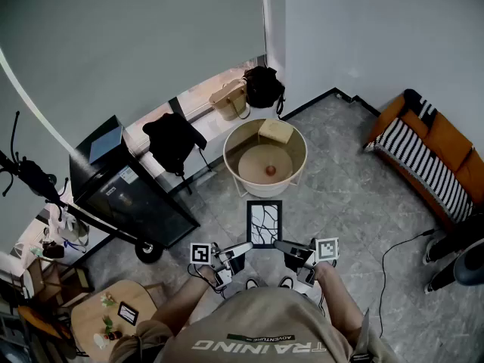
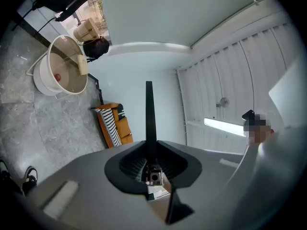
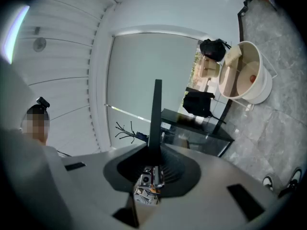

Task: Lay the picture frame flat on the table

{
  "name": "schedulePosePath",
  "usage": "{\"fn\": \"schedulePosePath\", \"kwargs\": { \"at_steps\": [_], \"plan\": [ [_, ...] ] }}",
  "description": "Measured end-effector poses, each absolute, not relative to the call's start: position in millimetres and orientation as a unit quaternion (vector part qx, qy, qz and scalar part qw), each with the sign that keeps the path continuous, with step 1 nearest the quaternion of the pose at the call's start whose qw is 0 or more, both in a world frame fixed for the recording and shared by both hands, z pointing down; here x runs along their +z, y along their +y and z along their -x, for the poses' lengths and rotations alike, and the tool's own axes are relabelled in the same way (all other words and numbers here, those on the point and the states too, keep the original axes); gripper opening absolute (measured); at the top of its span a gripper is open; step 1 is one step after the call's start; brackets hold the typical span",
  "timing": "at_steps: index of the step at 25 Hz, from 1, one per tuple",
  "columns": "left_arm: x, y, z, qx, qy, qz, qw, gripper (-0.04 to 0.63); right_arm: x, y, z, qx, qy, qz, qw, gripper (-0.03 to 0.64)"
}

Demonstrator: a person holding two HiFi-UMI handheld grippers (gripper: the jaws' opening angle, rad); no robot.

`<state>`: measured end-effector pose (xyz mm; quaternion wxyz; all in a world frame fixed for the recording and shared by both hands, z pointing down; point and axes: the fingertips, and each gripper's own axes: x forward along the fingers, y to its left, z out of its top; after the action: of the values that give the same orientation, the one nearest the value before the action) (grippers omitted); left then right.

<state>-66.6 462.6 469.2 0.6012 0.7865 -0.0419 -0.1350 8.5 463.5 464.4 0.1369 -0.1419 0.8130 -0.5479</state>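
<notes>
The picture frame (image 1: 264,223) is black with a white cracked-line print. It hangs in the air in front of me, its face turned up to the head view. My left gripper (image 1: 246,247) is shut on its lower left edge and my right gripper (image 1: 282,246) on its lower right edge. In each gripper view the picture frame shows edge-on as a thin black bar (image 2: 148,119) (image 3: 156,114) rising from between the jaws. Beyond it stands a round white table with a raised rim (image 1: 226,153). It holds a tan box (image 1: 275,131) and a small red ball (image 1: 270,170).
A black glass cabinet (image 1: 125,191) stands on the left, with a black bag (image 1: 175,138) beside it. A tan bag (image 1: 231,98) and a black backpack (image 1: 265,87) sit by the window. An orange striped sofa (image 1: 427,153) is on the right. A small wooden table (image 1: 98,316) is at the lower left.
</notes>
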Motion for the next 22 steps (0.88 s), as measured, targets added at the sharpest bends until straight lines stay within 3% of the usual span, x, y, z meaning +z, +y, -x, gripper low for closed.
{"fn": "schedulePosePath", "kwargs": {
  "at_steps": [22],
  "plan": [
    [477,449,100,-0.168,-0.064,-0.777,0.604,0.074,470,443,24,-0.542,0.825,0.115,0.109,0.071]
  ]
}}
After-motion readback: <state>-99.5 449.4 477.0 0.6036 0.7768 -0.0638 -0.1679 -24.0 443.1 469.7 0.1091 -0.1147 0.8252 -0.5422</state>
